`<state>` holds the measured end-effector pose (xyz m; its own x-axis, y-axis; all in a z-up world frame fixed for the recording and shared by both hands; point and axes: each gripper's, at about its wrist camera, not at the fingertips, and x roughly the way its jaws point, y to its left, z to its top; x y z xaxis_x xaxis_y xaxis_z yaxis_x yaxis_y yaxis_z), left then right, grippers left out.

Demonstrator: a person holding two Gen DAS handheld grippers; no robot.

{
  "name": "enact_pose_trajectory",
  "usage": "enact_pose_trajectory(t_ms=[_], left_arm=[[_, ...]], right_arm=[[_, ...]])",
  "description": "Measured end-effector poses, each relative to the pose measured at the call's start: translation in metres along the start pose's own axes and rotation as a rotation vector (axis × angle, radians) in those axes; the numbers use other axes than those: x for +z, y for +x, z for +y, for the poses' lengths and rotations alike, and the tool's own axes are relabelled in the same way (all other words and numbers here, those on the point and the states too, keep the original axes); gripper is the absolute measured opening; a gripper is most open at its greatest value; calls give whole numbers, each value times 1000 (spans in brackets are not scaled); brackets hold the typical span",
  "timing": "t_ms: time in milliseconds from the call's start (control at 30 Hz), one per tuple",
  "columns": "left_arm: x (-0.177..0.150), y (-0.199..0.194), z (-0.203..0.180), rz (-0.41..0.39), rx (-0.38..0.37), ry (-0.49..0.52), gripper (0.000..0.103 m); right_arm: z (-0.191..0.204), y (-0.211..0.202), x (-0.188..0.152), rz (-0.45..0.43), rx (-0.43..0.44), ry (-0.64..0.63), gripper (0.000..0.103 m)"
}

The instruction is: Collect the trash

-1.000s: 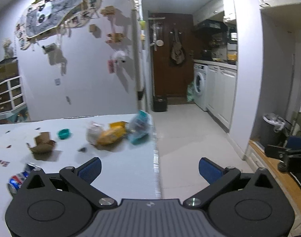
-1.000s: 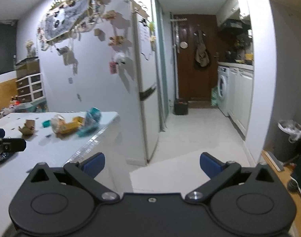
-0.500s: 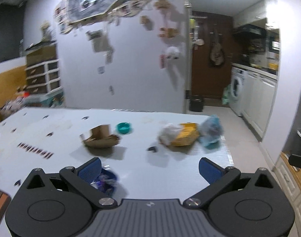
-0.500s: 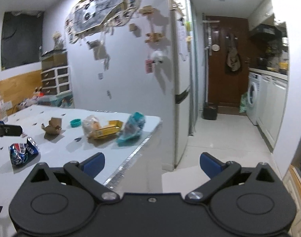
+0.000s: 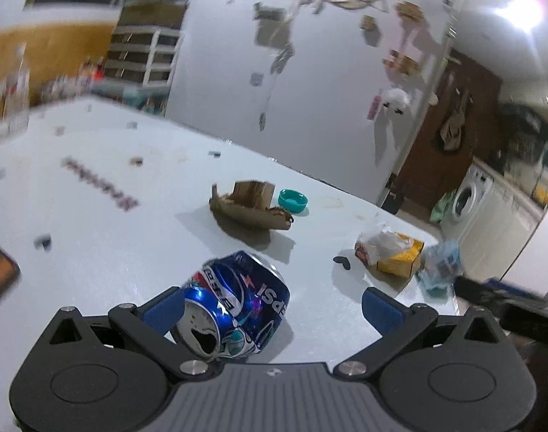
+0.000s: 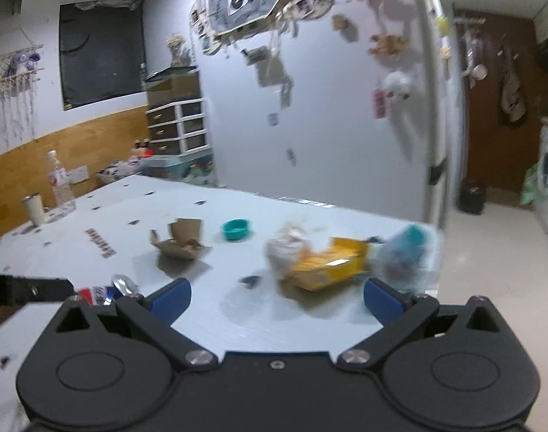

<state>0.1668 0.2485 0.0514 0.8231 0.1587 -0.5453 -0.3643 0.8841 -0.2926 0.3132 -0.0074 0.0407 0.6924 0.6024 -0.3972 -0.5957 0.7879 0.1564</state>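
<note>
A crushed blue Pepsi can [image 5: 234, 307] lies on the white table [image 5: 94, 244] between the fingers of my open left gripper [image 5: 274, 304], close to the left finger. Beyond it lie a torn brown cardboard piece [image 5: 250, 208], a teal cap [image 5: 292, 200], a yellow box with a clear bag [image 5: 390, 252] and a teal wrapper [image 5: 439, 264]. My right gripper [image 6: 275, 298] is open and empty, just short of the yellow box [image 6: 327, 264] and teal wrapper [image 6: 403, 255]. The can [image 6: 101, 293] shows at its lower left.
A clear bottle [image 6: 59, 181] and a white cup [image 6: 34, 208] stand at the table's far left. The fridge [image 6: 345, 108] covered in magnets stands behind the table. The table's right edge [image 6: 435, 252] drops to the kitchen floor.
Both grippers swung left and down toward the table. The left one closed in so the can now lies between its fingers. The right one now faces the yellow box.
</note>
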Motion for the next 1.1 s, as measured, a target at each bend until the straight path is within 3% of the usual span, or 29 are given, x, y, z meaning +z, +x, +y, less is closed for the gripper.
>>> enact_pose_trajectory(t_ms=[67, 133, 200, 333, 400, 567, 733, 867, 1100], left_arm=[[2, 4, 10, 12, -20, -82, 103], [3, 7, 17, 22, -38, -150, 103], [5, 11, 25, 35, -58, -210, 103], [6, 19, 33, 51, -89, -275, 103], [6, 25, 35, 69, -100, -285, 103], [3, 34, 38, 89, -107, -290, 103], [6, 38, 46, 103, -91, -280, 103], [7, 40, 48, 124, -45, -231, 103], [-1, 38, 29, 188, -45, -48, 103]], right_arm=[[10, 22, 4, 29, 68, 18, 92], [21, 45, 6, 71, 131, 34, 65], [31, 66, 5, 102, 174, 58, 47], [37, 104, 0, 179, 291, 186, 22], [44, 118, -4, 199, 327, 210, 17], [55, 137, -15, 222, 443, 243, 16], [63, 131, -20, 246, 519, 209, 11], [66, 111, -28, 258, 561, 148, 11], [57, 79, -45, 316, 621, 112, 11]])
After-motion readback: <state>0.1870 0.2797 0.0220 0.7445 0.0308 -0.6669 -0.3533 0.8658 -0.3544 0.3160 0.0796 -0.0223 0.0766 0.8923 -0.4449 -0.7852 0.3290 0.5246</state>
